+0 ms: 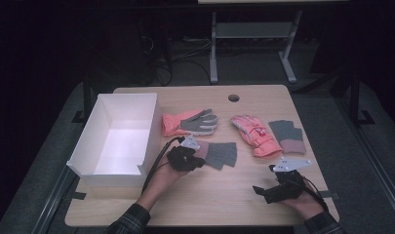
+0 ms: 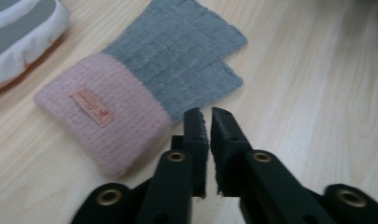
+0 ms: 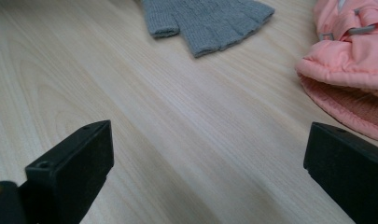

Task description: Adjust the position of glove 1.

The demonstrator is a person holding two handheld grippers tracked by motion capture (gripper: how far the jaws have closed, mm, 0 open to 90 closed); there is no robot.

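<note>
Dim room, wood table (image 1: 209,195). Left gripper (image 2: 207,123) jaws pressed together, nothing btwn them, just beside the grey-pink knit glove (image 2: 144,93). Glove's prob light, floppy & grippy; best pinched at the thick pink cuff (image 2: 102,123).

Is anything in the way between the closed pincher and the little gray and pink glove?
Nothing visible. The left gripper sits shut right at the edge of the knit glove, near where pink cuff meets gray, with only bare table beside it.

A white box (image 1: 118,134) sits left on the table (image 1: 209,195), with two pink ski gloves (image 1: 187,123) beyond.
</note>
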